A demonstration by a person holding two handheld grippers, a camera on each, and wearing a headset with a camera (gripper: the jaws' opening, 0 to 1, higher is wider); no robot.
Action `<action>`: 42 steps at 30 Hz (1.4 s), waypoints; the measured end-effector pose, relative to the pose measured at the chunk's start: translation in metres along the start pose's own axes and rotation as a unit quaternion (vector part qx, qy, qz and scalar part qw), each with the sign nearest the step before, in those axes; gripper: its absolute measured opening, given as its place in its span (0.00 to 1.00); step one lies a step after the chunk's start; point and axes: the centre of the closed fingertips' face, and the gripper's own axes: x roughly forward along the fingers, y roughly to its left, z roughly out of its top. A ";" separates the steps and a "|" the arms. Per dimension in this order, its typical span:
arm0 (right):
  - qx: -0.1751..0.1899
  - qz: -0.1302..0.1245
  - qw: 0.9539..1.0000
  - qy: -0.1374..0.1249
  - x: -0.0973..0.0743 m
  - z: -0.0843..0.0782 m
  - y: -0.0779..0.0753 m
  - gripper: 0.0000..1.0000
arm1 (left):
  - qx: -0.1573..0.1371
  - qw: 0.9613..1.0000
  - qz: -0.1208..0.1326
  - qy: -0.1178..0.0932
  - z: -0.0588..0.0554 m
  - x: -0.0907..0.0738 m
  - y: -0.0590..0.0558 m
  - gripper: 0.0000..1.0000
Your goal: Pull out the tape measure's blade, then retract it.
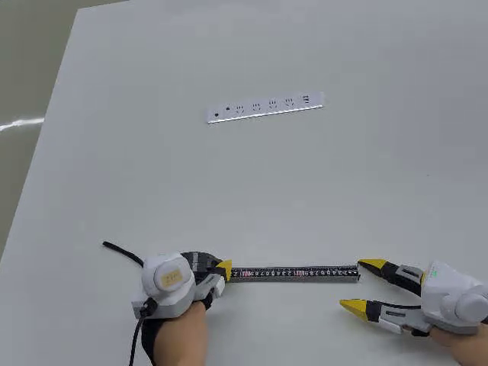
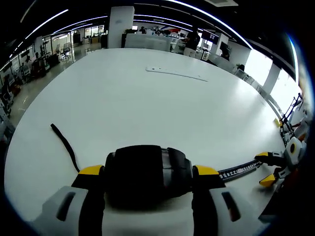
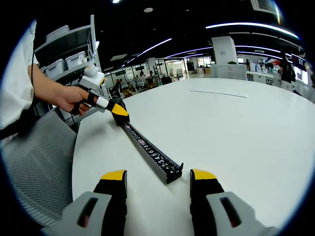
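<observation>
On my left, the left gripper (image 1: 219, 276) is pinched around the black case of the tape measure (image 2: 147, 172), its strap (image 1: 122, 253) trailing across the white table (image 1: 229, 183). I judge that hold is there to anchor the body while the blade is worked. From the case the blade (image 1: 293, 273) lies drawn out flat along the table, numbers up. Its hooked end (image 3: 173, 173) sits between the wide-spread jaws of the right gripper (image 1: 362, 284), which grips nothing, so the blade looks free to run back in.
</observation>
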 end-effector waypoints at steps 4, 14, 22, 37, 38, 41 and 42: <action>-0.006 0.003 1.000 -0.001 0.000 -0.001 -0.004 0.49 | 0.005 1.000 0.003 0.000 -0.001 0.000 0.000 0.70; -0.017 0.017 1.000 0.001 0.000 -0.001 -0.003 0.40 | 0.011 1.000 0.004 0.003 -0.002 0.000 0.001 0.70; -0.020 0.028 0.999 0.003 0.002 0.001 -0.006 0.31 | 0.014 1.000 0.005 0.005 -0.002 0.000 0.001 0.70; -0.027 0.058 0.998 0.001 0.002 0.001 -0.014 0.16 | 0.018 1.000 0.007 0.006 -0.003 0.001 0.001 0.70; -0.026 0.062 0.998 0.000 0.002 0.001 -0.013 0.16 | 0.018 1.000 0.007 0.006 -0.003 0.000 0.001 0.70; -0.022 0.073 0.997 0.000 0.002 0.000 -0.014 0.15 | 0.019 1.000 0.007 0.007 -0.003 0.000 0.001 0.70; -0.024 0.074 0.997 0.000 0.002 0.000 -0.013 0.14 | 0.019 1.000 0.007 0.007 -0.003 0.000 0.001 0.70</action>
